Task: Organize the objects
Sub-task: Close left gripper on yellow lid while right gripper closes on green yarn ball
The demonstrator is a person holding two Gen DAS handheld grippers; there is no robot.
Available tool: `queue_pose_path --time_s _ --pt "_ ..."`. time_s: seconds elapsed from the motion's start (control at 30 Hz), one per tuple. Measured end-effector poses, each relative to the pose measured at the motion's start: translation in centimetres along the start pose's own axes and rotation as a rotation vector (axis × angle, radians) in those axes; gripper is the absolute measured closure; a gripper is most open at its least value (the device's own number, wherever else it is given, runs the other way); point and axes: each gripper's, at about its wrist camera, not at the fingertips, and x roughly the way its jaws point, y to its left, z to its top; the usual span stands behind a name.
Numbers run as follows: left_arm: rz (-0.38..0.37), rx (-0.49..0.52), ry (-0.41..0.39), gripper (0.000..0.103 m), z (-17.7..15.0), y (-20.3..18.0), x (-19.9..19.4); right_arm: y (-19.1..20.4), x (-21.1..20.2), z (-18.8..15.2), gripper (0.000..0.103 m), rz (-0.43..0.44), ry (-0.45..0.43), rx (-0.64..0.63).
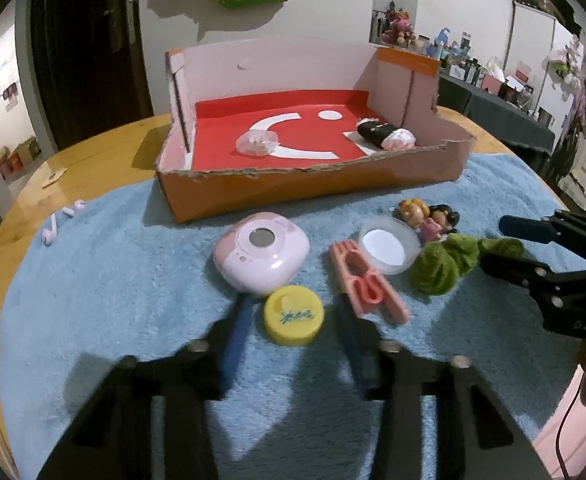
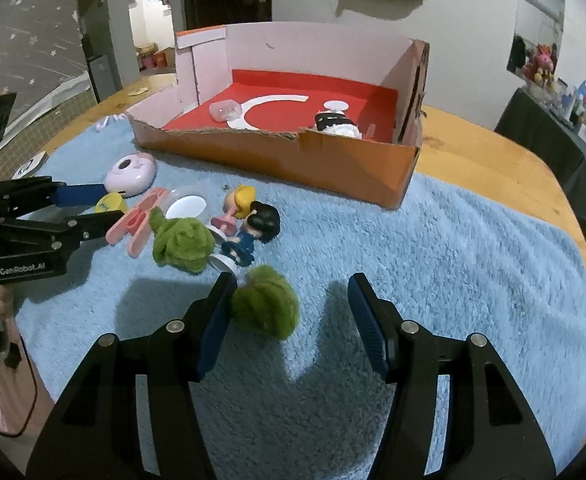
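My left gripper [image 1: 293,303] hangs low over the blue towel [image 1: 113,280], jaws open, with a yellow cap [image 1: 293,316] between its blue pads and a small gap on each side. A pink round gadget [image 1: 261,254] lies just beyond it and a pink clip [image 1: 369,284] to its right. My right gripper [image 2: 291,280] is open too. A green fuzzy ball [image 2: 265,304] rests against its left pad, well clear of the right one. A second green ball [image 2: 181,244], two small dolls [image 2: 249,220] and a clear round lid [image 2: 187,204] lie further on.
An orange cardboard box [image 1: 293,188] with a red floor stands behind the items, holding a clear wrapped piece [image 1: 257,142] and a black-and-white item [image 1: 385,134]. Pale earbuds [image 1: 63,220] lie at the towel's left edge. A wooden table [image 1: 93,160] borders the towel.
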Motion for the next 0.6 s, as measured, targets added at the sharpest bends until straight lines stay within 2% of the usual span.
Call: queue_pose_path --time_s 0.07,0.3,0.6 --pt "-0.011 0.004 -0.005 0.071 -0.1 -0.5 -0.2 0.1 0.1 -0.1 0.077 0.01 0.008 -0.007" --pt "-0.016 0.037 -0.044 0.071 -0.3 -2.0 -1.3 0.9 -0.7 -0.2 0.077 -0.002 -0.012 -0.031" --pt "-0.056 0.007 -0.089 0.071 -0.1 -1.8 -3.9 1.5 -3.2 0.8 0.077 -0.001 -0.077 -0.036"
